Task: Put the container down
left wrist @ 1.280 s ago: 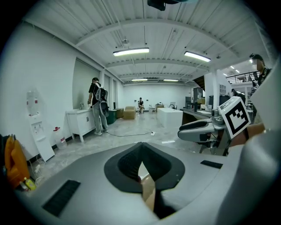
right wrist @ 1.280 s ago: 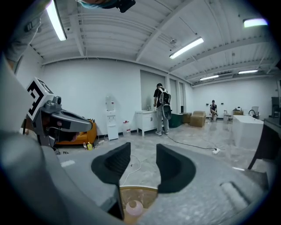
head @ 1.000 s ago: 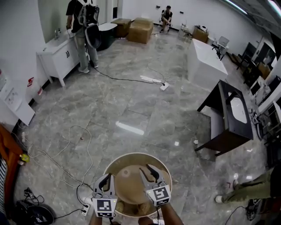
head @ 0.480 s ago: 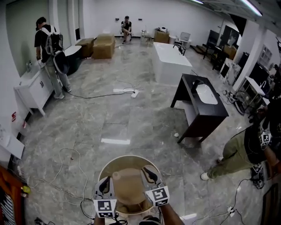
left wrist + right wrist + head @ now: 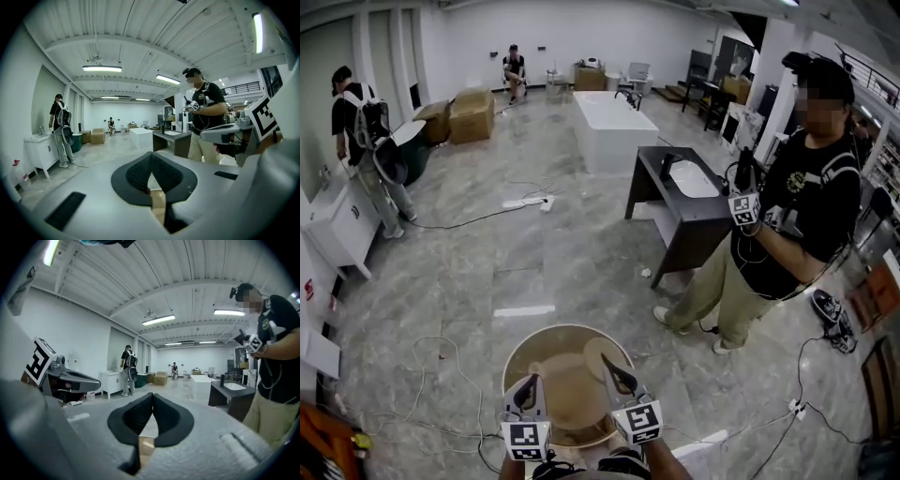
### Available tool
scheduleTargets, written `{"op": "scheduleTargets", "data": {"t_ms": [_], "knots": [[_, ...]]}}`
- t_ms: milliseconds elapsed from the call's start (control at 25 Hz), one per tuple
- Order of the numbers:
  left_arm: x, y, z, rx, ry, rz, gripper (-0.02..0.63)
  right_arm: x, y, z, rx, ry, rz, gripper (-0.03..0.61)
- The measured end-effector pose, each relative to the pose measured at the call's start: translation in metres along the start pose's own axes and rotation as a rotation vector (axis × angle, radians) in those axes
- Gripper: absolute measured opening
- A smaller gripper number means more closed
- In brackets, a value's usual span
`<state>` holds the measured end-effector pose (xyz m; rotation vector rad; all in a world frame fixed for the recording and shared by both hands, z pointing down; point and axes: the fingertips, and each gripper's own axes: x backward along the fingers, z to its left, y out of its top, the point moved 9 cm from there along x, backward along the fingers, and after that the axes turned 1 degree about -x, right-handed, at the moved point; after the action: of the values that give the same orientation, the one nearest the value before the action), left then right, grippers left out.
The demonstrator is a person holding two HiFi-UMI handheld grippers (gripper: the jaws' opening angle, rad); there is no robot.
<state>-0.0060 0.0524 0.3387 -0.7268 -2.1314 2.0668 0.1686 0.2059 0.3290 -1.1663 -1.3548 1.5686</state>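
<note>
**Swinging round with the container, right jaws freshly clamped**

Biggest change first: my view has swept across the marble floor [image 5: 534,253]. A person in a black top [image 5: 787,216] has come into sight beyond the container and to its right, carrying a marked gripper of their own.

The container [image 5: 546,356], a wide tan tub, hangs right beneath me and looks carried clear of the ground. My right gripper [image 5: 609,370] has just been closing and now pinches the near rim, pads tight on the thin tan edge. My left gripper [image 5: 531,382] bites the same rim just beside it, equally tight.

Both grips hold, so I judge the set-down hasn't begun. I need a bare patch first.

Beyond the container stands a dark vanity [image 5: 684,202], and further off a white tub [image 5: 609,127]. Left of the container trail loose cables [image 5: 431,375], which I'd avoid when lowering.
</note>
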Motion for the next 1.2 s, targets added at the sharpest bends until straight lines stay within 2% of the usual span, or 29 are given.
{"op": "scheduleTargets", "data": {"t_ms": [240,480,720,1200], "knots": [[0.018,0.001,0.0,-0.03,-0.063,-0.008,0.017,0.024,-0.001,0.017,0.002,-0.058,0.0,0.0],[0.025,0.009,-0.025,-0.045,-0.078,-0.011,0.017,0.046,0.0,0.01,-0.01,-0.053,-0.009,0.0],[0.039,-0.006,0.013,-0.038,-0.088,-0.025,0.017,0.03,-0.002,0.05,0.003,-0.061,-0.008,0.0],[0.046,-0.008,0.017,-0.04,-0.098,-0.031,0.017,0.032,-0.003,0.059,0.008,-0.072,-0.013,0.0]]}}
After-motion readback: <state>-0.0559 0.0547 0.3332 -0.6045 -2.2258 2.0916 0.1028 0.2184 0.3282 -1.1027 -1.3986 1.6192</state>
